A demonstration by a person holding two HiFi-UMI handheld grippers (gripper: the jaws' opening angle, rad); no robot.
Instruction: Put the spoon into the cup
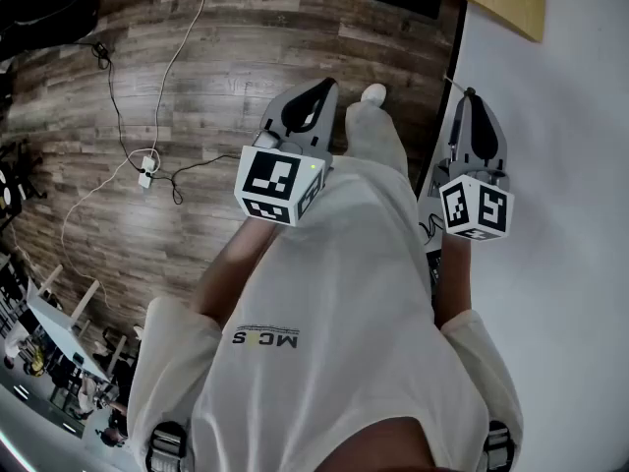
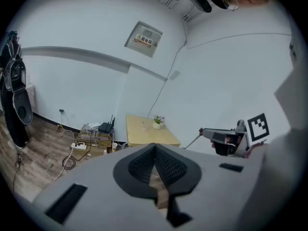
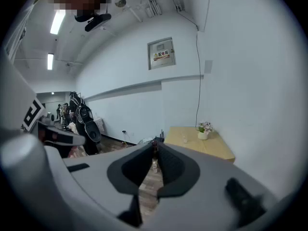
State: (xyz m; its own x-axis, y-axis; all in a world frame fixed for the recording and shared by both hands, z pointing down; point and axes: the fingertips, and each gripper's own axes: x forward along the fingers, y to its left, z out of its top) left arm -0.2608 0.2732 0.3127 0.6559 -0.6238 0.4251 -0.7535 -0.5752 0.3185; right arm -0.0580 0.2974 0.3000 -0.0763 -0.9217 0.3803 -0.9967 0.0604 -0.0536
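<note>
No spoon shows in any view. A small wooden table [image 2: 151,133] stands far off against the white wall, with a potted plant [image 2: 157,122] and a small clear glass-like thing [image 2: 143,125] on it, too small to tell more. The right gripper view shows the same table [image 3: 211,146] and plant [image 3: 205,129]. My left gripper [image 2: 154,146] is shut, its tips meeting with nothing between them. My right gripper [image 3: 155,146] is shut and empty too. In the head view both grippers are held out in front of the person's body, left gripper [image 1: 316,94], right gripper [image 1: 470,96].
Wood-plank floor [image 1: 147,87] with white and black cables [image 1: 147,165] lies below. A white wall [image 1: 570,214] runs along the right. A low shelf with a router and a power strip [image 2: 94,136] sits left of the table. Dark bags hang on a rack [image 2: 17,100].
</note>
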